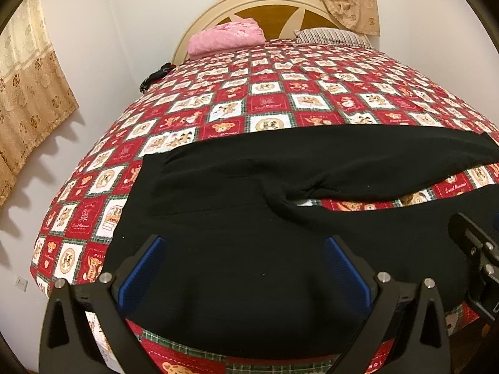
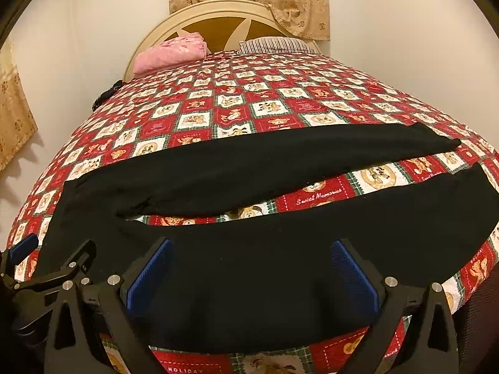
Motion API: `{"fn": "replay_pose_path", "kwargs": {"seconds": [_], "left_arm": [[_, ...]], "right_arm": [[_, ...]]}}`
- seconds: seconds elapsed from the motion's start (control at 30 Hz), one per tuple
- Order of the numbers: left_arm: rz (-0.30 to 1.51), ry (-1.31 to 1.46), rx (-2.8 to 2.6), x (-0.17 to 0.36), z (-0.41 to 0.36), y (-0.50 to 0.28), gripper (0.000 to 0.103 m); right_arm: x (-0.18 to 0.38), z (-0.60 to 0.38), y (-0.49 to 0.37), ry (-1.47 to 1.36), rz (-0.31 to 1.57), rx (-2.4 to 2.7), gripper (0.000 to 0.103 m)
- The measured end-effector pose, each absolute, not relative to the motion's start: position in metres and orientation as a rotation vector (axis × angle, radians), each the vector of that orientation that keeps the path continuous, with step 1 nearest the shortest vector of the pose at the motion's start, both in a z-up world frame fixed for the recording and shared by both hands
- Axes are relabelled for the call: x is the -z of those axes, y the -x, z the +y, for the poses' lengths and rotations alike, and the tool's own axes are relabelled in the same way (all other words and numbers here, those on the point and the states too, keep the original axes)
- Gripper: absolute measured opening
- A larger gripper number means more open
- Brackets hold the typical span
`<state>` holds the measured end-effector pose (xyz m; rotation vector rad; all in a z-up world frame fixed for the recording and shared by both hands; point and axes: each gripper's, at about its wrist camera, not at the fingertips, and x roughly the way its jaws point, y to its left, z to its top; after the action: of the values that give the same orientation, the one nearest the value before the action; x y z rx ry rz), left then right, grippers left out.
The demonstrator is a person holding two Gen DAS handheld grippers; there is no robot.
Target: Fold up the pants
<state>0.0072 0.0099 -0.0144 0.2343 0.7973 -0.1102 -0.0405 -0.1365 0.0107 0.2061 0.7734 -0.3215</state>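
Black pants (image 1: 237,193) lie flat across the near part of a bed, waist to the left, both legs running to the right with a gap of quilt between them. My left gripper (image 1: 244,249) hovers open over the waist and seat part, blue pads wide apart, nothing between them. In the right wrist view the pants (image 2: 280,249) fill the foreground; my right gripper (image 2: 251,251) stands open above the near leg. The far leg (image 2: 280,152) ends at a cuff at the right. Each gripper shows at the edge of the other's view.
The bed carries a red patchwork quilt (image 1: 265,103) with bear prints. A pink folded blanket (image 1: 227,35) and a striped pillow (image 1: 330,35) rest by the headboard (image 1: 265,6). Beige curtains (image 1: 28,93) hang on the left wall. A dark object (image 1: 156,76) lies at the bed's left edge.
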Motion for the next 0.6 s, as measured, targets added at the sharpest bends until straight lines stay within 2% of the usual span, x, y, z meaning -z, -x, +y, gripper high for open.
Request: {"fn": "replay_pose_path", "kwargs": {"seconds": [0.6], "left_arm": [[0.851, -0.2, 0.137, 0.021, 0.023, -0.018, 0.103]], "right_arm": [[-0.007, -0.137, 0.036, -0.19, 0.778, 0.283, 0.102]]}}
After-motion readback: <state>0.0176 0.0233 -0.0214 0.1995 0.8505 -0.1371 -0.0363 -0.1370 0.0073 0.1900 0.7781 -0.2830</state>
